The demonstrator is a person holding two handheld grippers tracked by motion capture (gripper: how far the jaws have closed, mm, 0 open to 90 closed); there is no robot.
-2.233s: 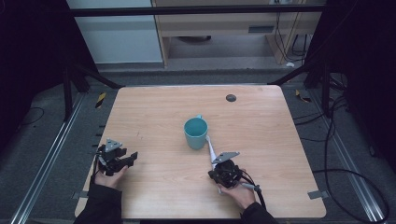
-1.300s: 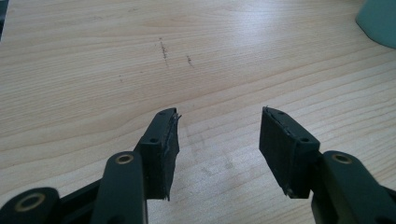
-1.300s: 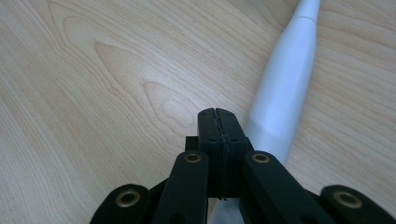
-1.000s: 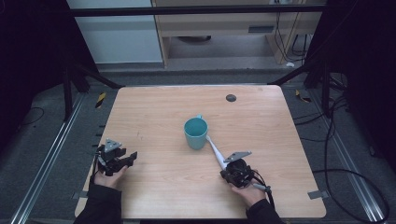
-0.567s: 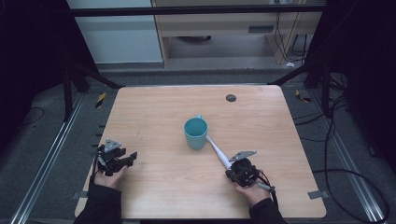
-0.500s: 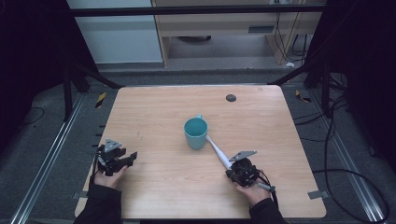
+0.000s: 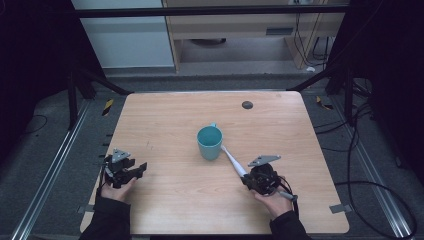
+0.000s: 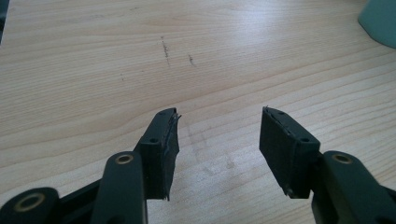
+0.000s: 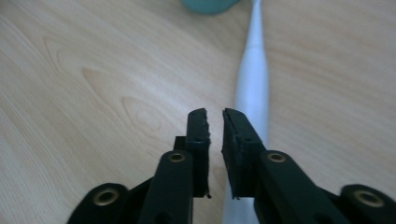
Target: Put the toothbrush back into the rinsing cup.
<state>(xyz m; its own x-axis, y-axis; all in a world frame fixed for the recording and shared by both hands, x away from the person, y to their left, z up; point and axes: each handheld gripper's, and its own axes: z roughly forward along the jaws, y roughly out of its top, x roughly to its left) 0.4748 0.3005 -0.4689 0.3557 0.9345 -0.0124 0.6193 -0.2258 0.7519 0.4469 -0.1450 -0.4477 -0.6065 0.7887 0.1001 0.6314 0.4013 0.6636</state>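
A teal cup stands upright near the middle of the wooden table. A white toothbrush lies flat on the wood, one end by the cup's base, the other reaching toward my right gripper. In the right gripper view the jaws have just been opening and stand a narrow gap apart with nothing between them; the toothbrush lies on the table beneath the right-hand jaw, and the cup is at the top edge. My left gripper rests at the table's left, open over bare wood, cup far off.
A small dark round disc sits near the table's far edge. Metal frame rails run along both sides of the table, and cables lie on the floor at the right. A cabinet and shelf stand behind the table.
My right gripper drew back from the cup toward the right, laid the toothbrush on the table, and its jaws parted off it. The left gripper stayed still.
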